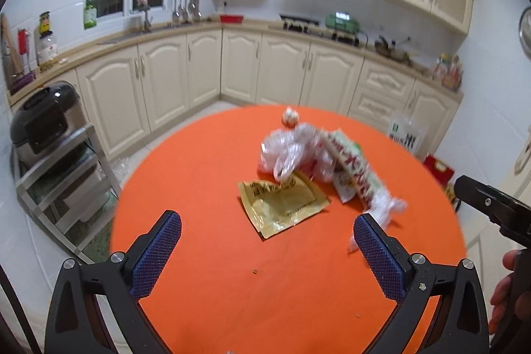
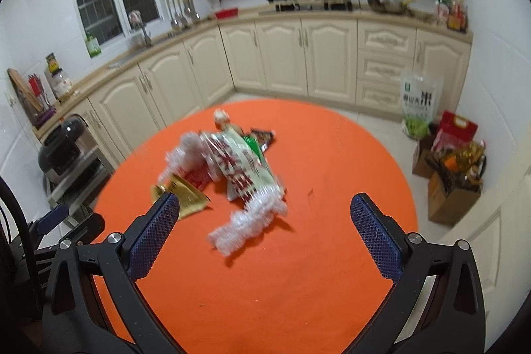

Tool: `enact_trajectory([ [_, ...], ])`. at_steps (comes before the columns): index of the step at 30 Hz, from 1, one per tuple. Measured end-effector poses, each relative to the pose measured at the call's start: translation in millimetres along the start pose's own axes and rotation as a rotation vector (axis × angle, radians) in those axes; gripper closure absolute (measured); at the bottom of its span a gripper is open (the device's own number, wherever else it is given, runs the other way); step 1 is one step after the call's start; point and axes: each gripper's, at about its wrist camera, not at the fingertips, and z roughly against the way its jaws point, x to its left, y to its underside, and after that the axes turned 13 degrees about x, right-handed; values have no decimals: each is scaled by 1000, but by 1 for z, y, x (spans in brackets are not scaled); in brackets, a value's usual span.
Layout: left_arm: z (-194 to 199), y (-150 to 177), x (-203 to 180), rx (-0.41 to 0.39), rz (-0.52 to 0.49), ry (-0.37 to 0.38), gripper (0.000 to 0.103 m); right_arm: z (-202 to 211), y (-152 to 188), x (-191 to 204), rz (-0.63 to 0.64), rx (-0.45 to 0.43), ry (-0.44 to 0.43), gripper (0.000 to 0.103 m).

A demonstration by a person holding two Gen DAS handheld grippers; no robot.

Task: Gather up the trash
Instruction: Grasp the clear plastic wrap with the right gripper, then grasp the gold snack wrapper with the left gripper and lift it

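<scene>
Now, both grippers are hovering over the orange surface (image 1: 205, 254), nothing picked up yet.
Left gripper (image 1: 267, 249): jaws spread wide, holding nothing.
Right gripper (image 2: 265, 231): jaws spread wide too, holding nothing.
Trash pile (image 2: 232, 161): lying near the surface's middle, toward the far edge, ahead of both grippers.
Long noodle wrapper (image 2: 247, 175): its long axis is running from the far edge toward the right gripper, its crinkled clear tail (image 2: 245, 226) ending between that gripper's fingers; in my judgement the right is nearer.
Gold pouch (image 1: 282, 204): lying flat on the pile's left, straight ahead of the left gripper.
</scene>
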Motion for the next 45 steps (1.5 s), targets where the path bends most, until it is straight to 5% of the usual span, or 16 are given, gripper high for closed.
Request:
enact_trajectory([
  [8,-89,-77,7,142,-38,26,1,-63,2,-5,-23,134,-2,0],
  [19,-169,-165,17,225,-85,37,4,-111,-3,-6,-54,207,-32,5],
  [21,-174,-169,16,222,-106,35,12,-118,-2,-4,-42,221,-33,20],
  [26,-179,-185,12,184,-130,28,53,-118,4,9,43,214,41,65],
  [27,-179,-189,15,169,-118,31,58,-118,5,10,47,214,40,67],
  [32,-182,-195,28,153,-84,61,89,-110,13,5,50,205,-3,76],
  [40,-174,-179,33,142,-82,103,97,-97,18,-14,19,199,-30,77],
  [45,-150,-124,38,176,-107,103,90,-87,21,-22,17,189,-37,77],
])
